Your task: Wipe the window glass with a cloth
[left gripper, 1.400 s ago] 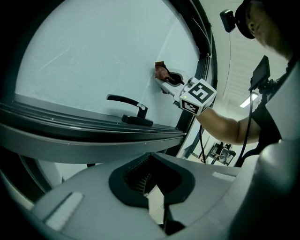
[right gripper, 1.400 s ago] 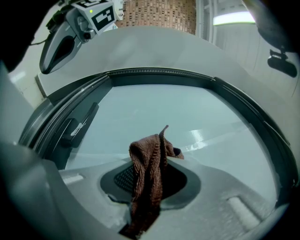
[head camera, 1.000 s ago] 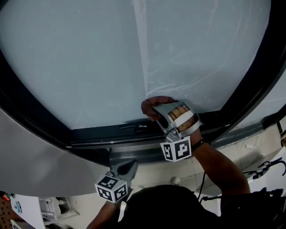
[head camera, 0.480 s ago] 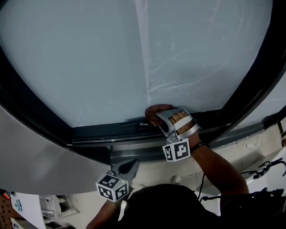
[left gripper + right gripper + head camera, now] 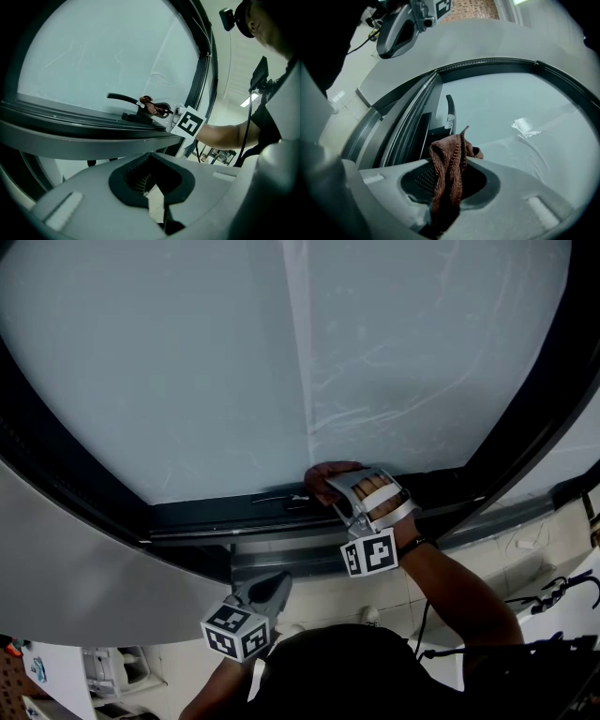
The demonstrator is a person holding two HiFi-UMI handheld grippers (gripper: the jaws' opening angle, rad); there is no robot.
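Observation:
The window glass (image 5: 187,362) is a wide pale pane in a dark frame (image 5: 234,518). My right gripper (image 5: 334,486) is pressed to the pane's bottom edge, shut on a brown knitted cloth (image 5: 322,478). In the right gripper view the cloth (image 5: 449,159) stands bunched out of the closed jaws of the right gripper (image 5: 448,192), with the glass (image 5: 520,117) just ahead. A black window handle (image 5: 450,108) lies on the lower frame beside it. My left gripper (image 5: 272,589) hangs low, below the sill. The left gripper (image 5: 157,199) has its jaws together with nothing in them.
A grey curved panel (image 5: 84,577) runs under the frame at the left. Tiled floor (image 5: 487,554) lies below, with black cables (image 5: 562,592) at the right and white equipment (image 5: 103,676) at the lower left. The person's forearm (image 5: 459,587) reaches up to the right gripper.
The right gripper with the cloth has slid slightly right and down along the glass's bottom edge over the last second. The left gripper has stayed put.

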